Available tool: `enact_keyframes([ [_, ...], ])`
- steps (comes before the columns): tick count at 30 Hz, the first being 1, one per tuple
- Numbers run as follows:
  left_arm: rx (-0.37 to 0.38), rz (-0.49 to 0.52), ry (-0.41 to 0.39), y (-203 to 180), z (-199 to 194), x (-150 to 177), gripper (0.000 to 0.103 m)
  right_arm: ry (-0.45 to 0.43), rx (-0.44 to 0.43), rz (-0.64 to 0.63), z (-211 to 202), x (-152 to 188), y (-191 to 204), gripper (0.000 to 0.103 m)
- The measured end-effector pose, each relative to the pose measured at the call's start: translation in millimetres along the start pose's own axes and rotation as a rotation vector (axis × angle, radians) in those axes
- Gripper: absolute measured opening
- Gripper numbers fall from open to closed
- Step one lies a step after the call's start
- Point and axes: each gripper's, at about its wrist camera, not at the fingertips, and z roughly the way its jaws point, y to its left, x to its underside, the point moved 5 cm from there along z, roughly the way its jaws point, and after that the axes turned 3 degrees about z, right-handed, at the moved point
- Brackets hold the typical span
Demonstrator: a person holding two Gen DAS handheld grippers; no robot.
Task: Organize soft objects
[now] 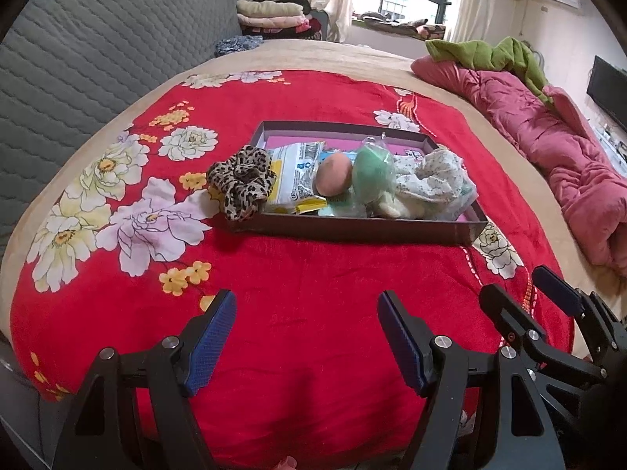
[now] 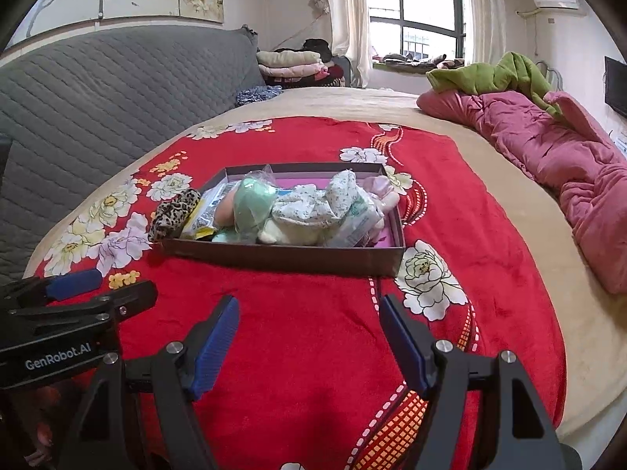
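A shallow dark box point(image 1: 352, 231) point(image 2: 282, 256) sits on the red flowered blanket. In it lie a peach sponge ball point(image 1: 334, 175), a green ball in a clear bag point(image 1: 372, 174) point(image 2: 250, 205), a white flowered cloth point(image 1: 431, 180) point(image 2: 313, 207) and a white and yellow packet point(image 1: 292, 180). A leopard-print scrunchie point(image 1: 241, 182) point(image 2: 174, 211) hangs over the box's left edge. My left gripper point(image 1: 307, 337) is open and empty, near the blanket's front. My right gripper point(image 2: 309, 337) point(image 1: 527, 291) is open and empty beside it.
A grey quilted headboard point(image 1: 98, 51) rises on the left. A pink quilt point(image 1: 548, 145) point(image 2: 548, 156) with a green cloth point(image 2: 497, 74) lies along the right side of the bed. Folded clothes point(image 1: 270, 15) are stacked at the far end by the window.
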Motion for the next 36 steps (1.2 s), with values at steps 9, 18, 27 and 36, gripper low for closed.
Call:
enact_keyframes([
  [9, 0.005, -0.016, -0.003, 2.1, 0.5, -0.8, 0.076, -0.002, 0.004, 0.012, 0.8, 0.4, -2.5, 0.073],
  [18, 0.01, -0.009, 0.001, 1.9, 2.1, -0.5, 0.076, 0.006, 0.002, 0.011, 3.4, 1.8, -2.1, 0.073],
  [27, 0.003, -0.01, 0.003, 3.3, 3.3, -0.8, 0.076, 0.006, 0.0, 0.013, 3.3, 1.8, -2.3, 0.073],
  [36, -0.004, -0.015, 0.002, 5.2, 2.8, -1.2, 0.076, 0.0, 0.008, 0.01, 2.7, 1.1, -2.7, 0.073],
])
